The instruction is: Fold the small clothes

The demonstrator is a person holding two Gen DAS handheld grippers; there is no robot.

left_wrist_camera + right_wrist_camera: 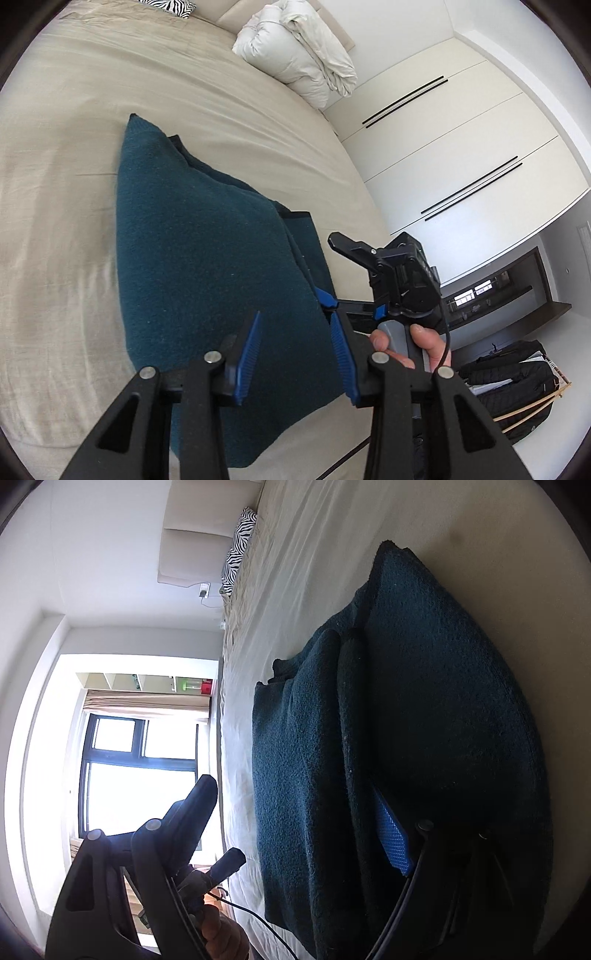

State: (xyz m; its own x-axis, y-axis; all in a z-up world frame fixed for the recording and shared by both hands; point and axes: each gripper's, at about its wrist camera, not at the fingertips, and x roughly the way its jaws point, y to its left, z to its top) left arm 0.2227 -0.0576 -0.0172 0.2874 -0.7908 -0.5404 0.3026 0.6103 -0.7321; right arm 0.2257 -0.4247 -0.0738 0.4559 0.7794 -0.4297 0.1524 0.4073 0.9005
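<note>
While both grippers hover low over the bed (66, 155), a folded teal garment (207, 266) lies flat on its sheet.
Left gripper (295, 354) tilts down above the garment's near edge, jaws apart, nothing between them; beside it, the right gripper (332, 299), held in a hand (413, 347), lies rolled sideways at the cloth's right edge, jaws wide, not clamped.

1 teal cloth (207, 258), 1 duvet (295, 55), 1 zebra pillow (240, 550), 2 claws (295, 354).
</note>
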